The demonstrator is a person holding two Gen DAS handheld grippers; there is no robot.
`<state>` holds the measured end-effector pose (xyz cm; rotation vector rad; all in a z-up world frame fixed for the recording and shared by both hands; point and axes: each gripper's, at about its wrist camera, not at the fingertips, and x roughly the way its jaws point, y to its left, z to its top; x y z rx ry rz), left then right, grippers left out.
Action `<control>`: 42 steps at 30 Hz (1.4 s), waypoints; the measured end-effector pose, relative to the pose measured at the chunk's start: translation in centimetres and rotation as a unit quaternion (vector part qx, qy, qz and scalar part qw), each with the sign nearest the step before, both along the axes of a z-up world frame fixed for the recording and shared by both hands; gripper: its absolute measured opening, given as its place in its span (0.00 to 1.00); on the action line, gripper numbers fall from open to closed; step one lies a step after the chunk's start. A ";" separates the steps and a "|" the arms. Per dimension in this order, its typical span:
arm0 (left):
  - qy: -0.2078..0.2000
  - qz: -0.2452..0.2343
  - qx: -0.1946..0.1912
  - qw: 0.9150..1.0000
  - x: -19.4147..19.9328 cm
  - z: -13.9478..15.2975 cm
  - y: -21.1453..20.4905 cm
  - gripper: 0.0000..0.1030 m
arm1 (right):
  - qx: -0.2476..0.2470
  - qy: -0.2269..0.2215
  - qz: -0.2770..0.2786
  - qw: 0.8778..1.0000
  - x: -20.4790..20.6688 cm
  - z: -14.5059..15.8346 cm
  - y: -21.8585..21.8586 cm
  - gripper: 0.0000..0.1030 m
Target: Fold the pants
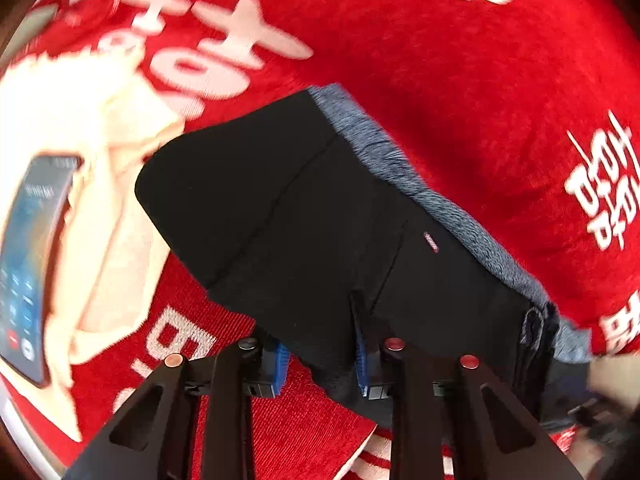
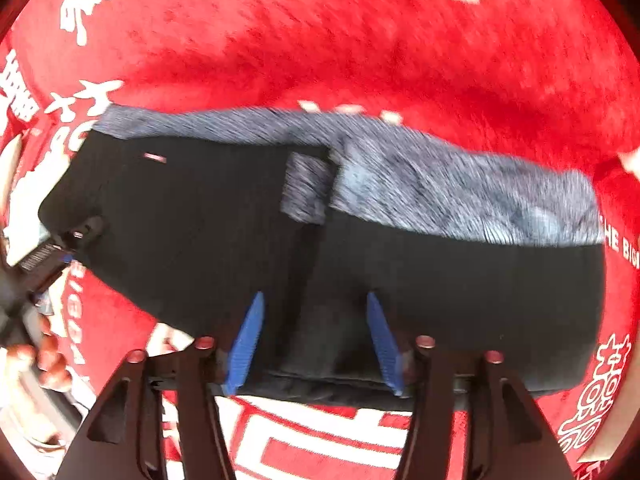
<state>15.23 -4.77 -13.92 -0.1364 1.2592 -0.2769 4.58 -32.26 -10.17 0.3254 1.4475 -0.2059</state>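
Observation:
Black pants [image 1: 300,208] with a grey fleecy lining [image 1: 400,160] lie folded on a red plush cloth. My left gripper [image 1: 320,362] is shut on the near edge of the pants, with black fabric bunched between its blue pads. In the right wrist view the same pants [image 2: 200,220] spread across the middle, the grey lining [image 2: 440,192] showing along the far edge. My right gripper [image 2: 314,344] hovers over the near edge, its blue fingers [image 2: 244,344] spread wide and pressing on nothing. The left gripper [image 2: 80,236] shows there clamped on the pants' left corner.
The red cloth [image 1: 440,60] with white lettering covers the whole surface. A phone [image 1: 28,260] with a lit screen rests on a crumpled cream cloth [image 1: 100,200] to the left of the pants. A person's hand [image 2: 40,352] holds the left gripper's handle.

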 end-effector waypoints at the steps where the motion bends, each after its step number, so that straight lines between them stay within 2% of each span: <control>1: -0.011 -0.010 0.010 1.000 -0.3 0.4 -0.4 0.27 | 0.006 0.001 0.006 1.000 0.7 0.6 0.3 0.75; 6: -0.039 -0.038 0.043 0.998 -1.0 1.2 -2.0 0.27 | 0.047 0.019 0.068 0.996 7.3 3.7 3.2 0.81; 10: -0.054 -0.047 0.058 0.996 -1.4 1.7 -3.1 0.27 | 0.066 0.054 0.141 0.986 13.5 4.6 7.1 0.83; 15: -0.065 -0.052 0.064 0.995 -2.0 2.1 -2.7 0.27 | 0.080 0.121 0.222 0.964 19.3 2.8 13.6 0.92; 18: -0.070 -0.057 0.069 0.994 -2.3 2.0 -2.7 0.27 | 0.076 0.159 0.248 0.953 21.7 0.8 17.1 0.96; 22: -0.077 -0.064 0.074 0.992 -2.6 2.2 -3.0 0.27 | 0.083 0.207 0.256 0.941 23.4 -1.9 20.3 0.96; 24: -0.082 -0.069 0.078 0.991 -2.7 2.3 -3.2 0.27 | 0.076 0.238 0.270 0.930 23.9 -3.3 22.0 0.96; 32: -0.099 -0.083 0.099 0.987 -3.6 2.8 -4.6 0.27 | 0.019 0.333 0.323 0.886 23.4 -7.9 25.8 0.96; 35: -0.105 -0.090 0.103 0.985 -3.8 3.1 -5.1 0.27 | -0.005 0.344 0.336 0.877 23.0 -8.7 26.0 0.96; 37: -0.106 -0.092 0.101 0.985 -3.9 3.2 -5.2 0.27 | -0.016 0.341 0.343 0.875 23.0 -8.6 25.6 0.89; 38: -0.104 -0.094 0.102 0.985 -3.9 3.2 -5.3 0.27 | -0.012 0.336 0.342 0.878 23.0 -8.3 25.3 0.75; 39: -0.102 -0.095 0.103 0.985 -3.9 3.1 -5.4 0.27 | -0.012 0.333 0.338 0.880 23.0 -8.2 25.2 0.66; 40: -0.101 -0.096 0.101 0.985 -3.8 3.0 -5.3 0.27 | -0.016 0.329 0.336 0.882 23.1 -7.8 24.7 0.49; 42: -0.105 -0.100 0.099 0.985 -3.8 3.2 -5.5 0.27 | 0.002 0.309 0.327 0.893 23.1 -6.8 24.0 0.28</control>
